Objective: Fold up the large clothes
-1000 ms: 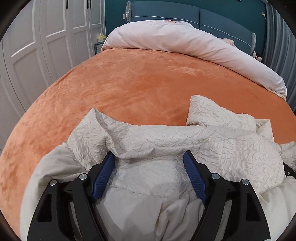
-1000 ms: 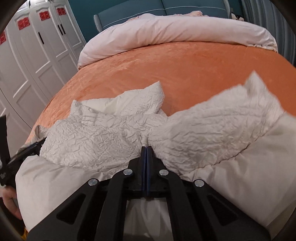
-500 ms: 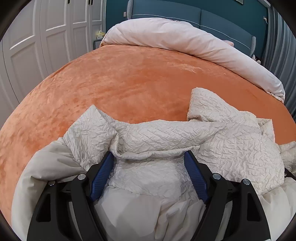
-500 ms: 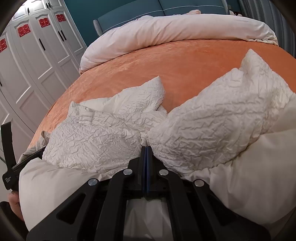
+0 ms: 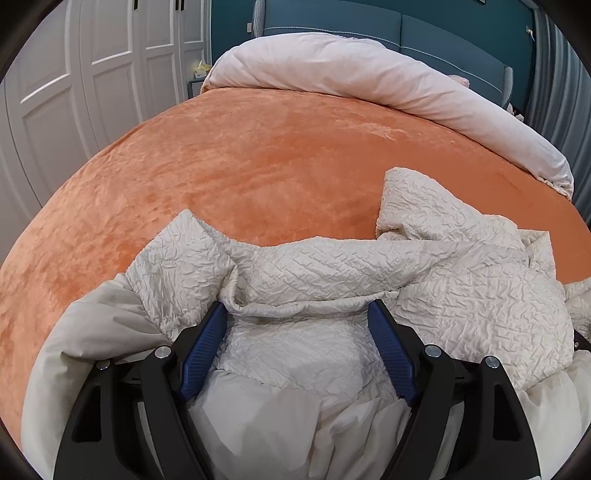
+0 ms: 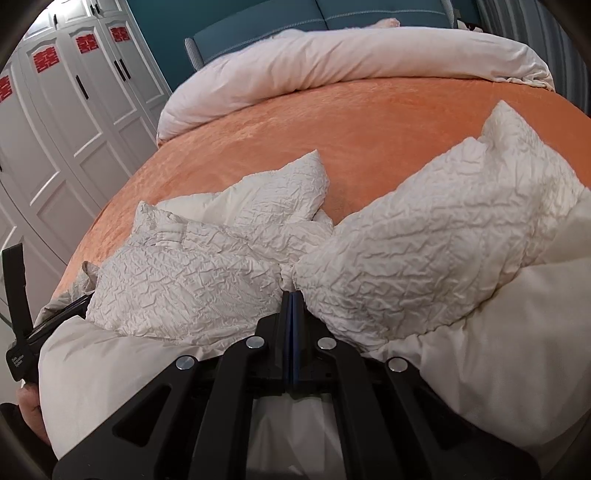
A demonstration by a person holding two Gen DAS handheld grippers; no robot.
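Observation:
A large cream crinkled padded garment (image 5: 424,280) lies bunched at the near edge of the orange bed (image 5: 277,147). My left gripper (image 5: 297,314) is open, its blue pads on either side of a fold of the garment, not pinching it. My right gripper (image 6: 291,295) is shut on the garment (image 6: 424,258), where two puffed parts meet at its tips. The left gripper's black body (image 6: 22,325) shows at the left edge of the right wrist view, with the hand under it.
A pale pink duvet (image 5: 369,81) is rolled along the head of the bed before a teal headboard (image 5: 443,33). White wardrobe doors (image 5: 74,92) stand along the left side. Grey curtains (image 5: 565,96) hang at the right.
The left view has edged slightly forward and lower over the garment. The puffed part at the right of the right gripper has risen and settled. Both jaws stand as before.

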